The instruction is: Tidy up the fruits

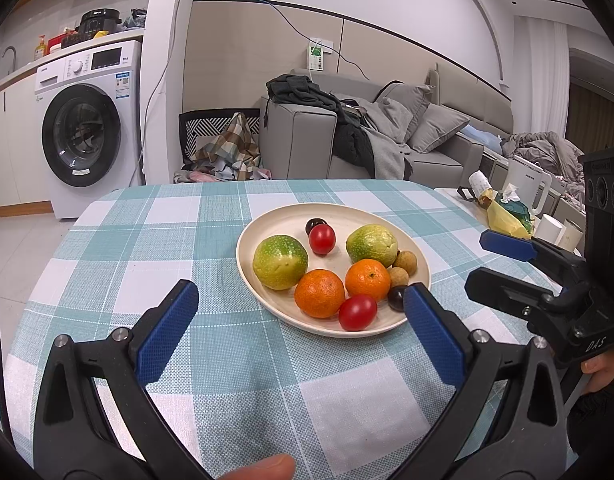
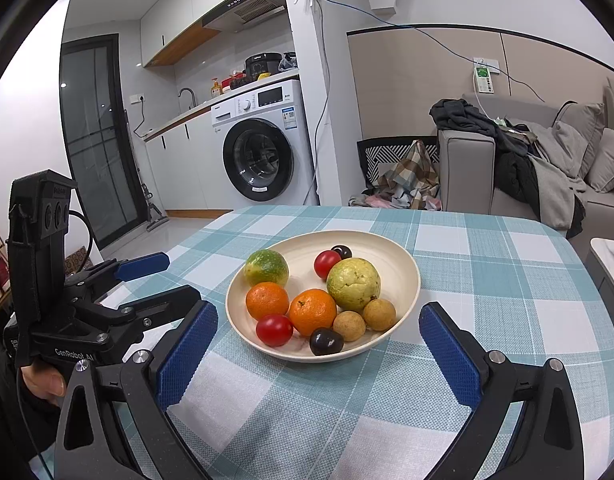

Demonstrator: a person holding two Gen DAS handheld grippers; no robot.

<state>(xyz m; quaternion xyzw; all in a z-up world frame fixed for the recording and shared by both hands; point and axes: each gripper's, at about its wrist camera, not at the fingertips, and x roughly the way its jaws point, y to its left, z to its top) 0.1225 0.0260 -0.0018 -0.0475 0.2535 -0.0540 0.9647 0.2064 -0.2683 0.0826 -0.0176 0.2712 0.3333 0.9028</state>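
Note:
A cream plate (image 1: pixel 247 240) (image 2: pixel 411 264) on the checked tablecloth (image 1: pixel 147 264) holds all the fruit. On it lie two green fruits (image 1: pixel 280 262) (image 2: pixel 353 284), two oranges (image 1: pixel 319 293) (image 2: pixel 312 312), two cherry tomatoes (image 1: pixel 357 312) (image 2: pixel 274 330), two longans (image 1: pixel 405 261) (image 2: pixel 349 325) and two dark grapes (image 1: pixel 397 298) (image 2: pixel 326 341). My left gripper (image 1: pixel 300 288) (image 2: pixel 180 276) stands open and empty, just short of the plate's near-left side. On the plate's right, my right gripper (image 2: pixel 318 309) (image 1: pixel 475 259) is also open and empty.
A side table at the right carries a white kettle (image 1: pixel 527 184), a yellow bag (image 1: pixel 503 212) and cups (image 1: pixel 551 228). Beyond the table's far edge are a grey sofa (image 1: pixel 303 140) with clothes, a laundry basket (image 1: pixel 223 140) and a washing machine (image 1: pixel 81 132).

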